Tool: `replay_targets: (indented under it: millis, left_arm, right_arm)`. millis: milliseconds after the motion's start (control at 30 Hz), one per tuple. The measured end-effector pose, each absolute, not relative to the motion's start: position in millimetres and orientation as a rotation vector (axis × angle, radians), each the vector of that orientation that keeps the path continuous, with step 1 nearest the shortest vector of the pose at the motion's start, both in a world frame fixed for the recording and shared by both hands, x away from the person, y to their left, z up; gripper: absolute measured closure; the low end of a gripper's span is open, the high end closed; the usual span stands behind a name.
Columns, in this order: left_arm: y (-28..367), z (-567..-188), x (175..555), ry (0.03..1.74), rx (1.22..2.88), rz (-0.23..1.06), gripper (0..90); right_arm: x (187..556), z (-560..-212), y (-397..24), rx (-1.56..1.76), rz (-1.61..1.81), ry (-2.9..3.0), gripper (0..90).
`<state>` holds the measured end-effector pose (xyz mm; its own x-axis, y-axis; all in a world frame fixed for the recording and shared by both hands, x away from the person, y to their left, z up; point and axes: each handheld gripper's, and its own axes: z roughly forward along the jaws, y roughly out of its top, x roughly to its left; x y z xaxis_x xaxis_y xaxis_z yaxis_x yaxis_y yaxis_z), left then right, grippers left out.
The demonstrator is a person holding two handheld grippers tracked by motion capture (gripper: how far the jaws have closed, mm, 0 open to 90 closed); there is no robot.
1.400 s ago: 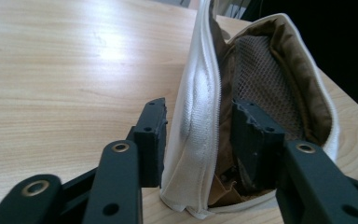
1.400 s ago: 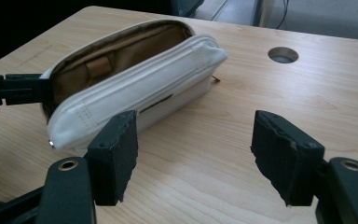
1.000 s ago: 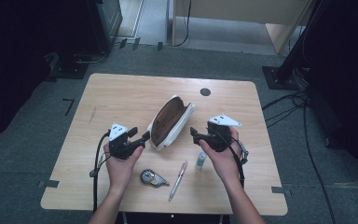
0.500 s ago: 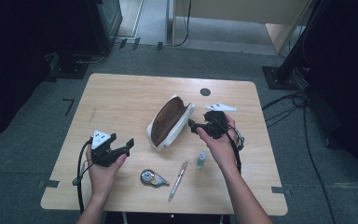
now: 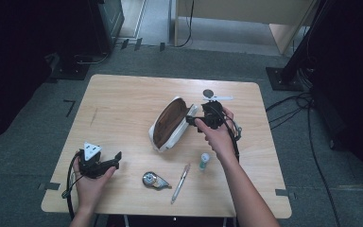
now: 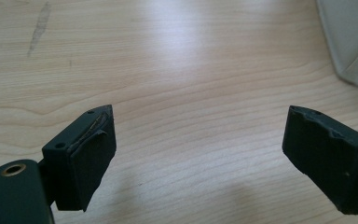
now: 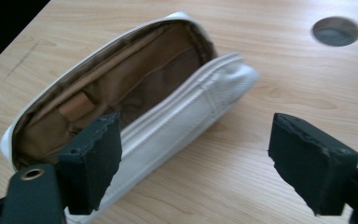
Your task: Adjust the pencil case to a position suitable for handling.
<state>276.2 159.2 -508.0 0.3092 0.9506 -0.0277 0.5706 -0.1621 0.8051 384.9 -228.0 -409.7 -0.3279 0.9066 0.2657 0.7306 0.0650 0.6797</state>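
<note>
Pouch (image 5: 169,124): lies unzipped, just beside right gripper (image 5: 192,120).
Right gripper: jaws just widening, nothing held.
Left gripper (image 5: 118,157): spread wide, empty, well apart.

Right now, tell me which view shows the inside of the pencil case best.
The right gripper view: the pencil case lies open and close, its brown lining plain. The high view shows it whole but small. The left gripper view catches a white corner.

Your forearms are bare, no sleeves. Each hand carries a black claw: the left claw (image 5: 118,157), at seven o'clock on the worktop, bears a pale grey three-cornered plate and trails a black cable. The right claw (image 5: 192,121) trails one too. A brass-ringed hole sits beside each left pad (image 6: 91,158).
</note>
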Motion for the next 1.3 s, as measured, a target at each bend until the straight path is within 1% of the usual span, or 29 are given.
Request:
replay_targets:
  millis: [67, 200, 400, 433, 467, 500, 533, 567, 600, 633, 800, 833, 900, 1000, 1200, 1300]
  left_arm:
    - [156.8, -510.1, 276.9, 1.363, 1.867, 0.659, 10.0]
    - [154.2, -512.1, 277.9, 1.367, 1.898, 0.661, 10.1]
    - [150.5, -514.6, 279.2, 1.374, 1.935, 0.669, 10.2]
    - [150.6, -514.7, 279.4, 1.374, 1.936, 0.667, 10.3]
    - [150.6, -514.7, 279.4, 1.375, 1.935, 0.666, 10.7]
    - [150.9, -514.7, 279.6, 1.376, 1.932, 0.662, 11.3]
    - [151.0, -514.8, 279.7, 1.378, 1.929, 0.66, 11.7]
    - [151.0, -514.8, 279.8, 1.378, 1.929, 0.659, 12.0]
    - [151.1, -514.9, 279.8, 1.378, 1.929, 0.658, 12.4]
    - [151.0, -515.0, 279.7, 1.376, 1.929, 0.658, 12.8]
    - [150.9, -514.9, 279.6, 1.374, 1.933, 0.655, 13.4]
    - [151.0, -515.0, 279.8, 1.374, 1.93, 0.654, 13.5]
    - [151.3, -515.1, 280.1, 1.374, 1.928, 0.651, 13.6]
    - [151.2, -515.2, 280.7, 1.375, 1.931, 0.645, 13.7]
    - [150.3, -515.7, 280.7, 1.369, 1.938, 0.645, 13.8]
    - [150.8, -515.7, 280.8, 1.366, 1.941, 0.637, 13.9]
  right_arm:
    - [389.6, -410.2, -221.0, 1.678, 1.094, 2.132, 13.8]
    - [399.9, -414.8, -211.1, 1.72, 1.021, 2.155, 12.9]
    - [413.2, -422.7, -204.0, 1.805, 0.942, 2.205, 14.3]
    - [414.5, -423.6, -203.2, 1.807, 0.924, 2.222, 17.5]
    - [415.8, -424.6, -202.0, 1.811, 0.911, 2.242, 22.7]
    - [416.2, -424.8, -201.8, 1.815, 0.909, 2.25, 24.8]
    - [416.7, -424.8, -202.0, 1.822, 0.9, 2.246, 31.4]
    - [417.1, -424.5, -202.4, 1.822, 0.905, 2.237, 36.1]
    - [417.5, -424.1, -203.7, 1.821, 0.922, 2.241, 44.7]
    - [418.0, -423.5, -204.8, 1.829, 0.943, 2.236, 49.3]
    - [419.4, -421.3, -207.6, 1.816, 0.95, 2.196, 78.7]
    - [419.8, -421.0, -208.4, 1.804, 0.955, 2.194, 82.5]
    - [420.1, -421.2, -207.4, 1.802, 0.969, 2.2, 84.8]
    - [419.5, -419.3, -201.5, 1.738, 0.962, 2.226, 85.3]
    - [420.0, -410.7, -187.3, 1.543, 0.905, 2.222, 84.4]
    - [425.0, -410.1, -185.4, 1.5, 0.898, 2.209, 82.4]
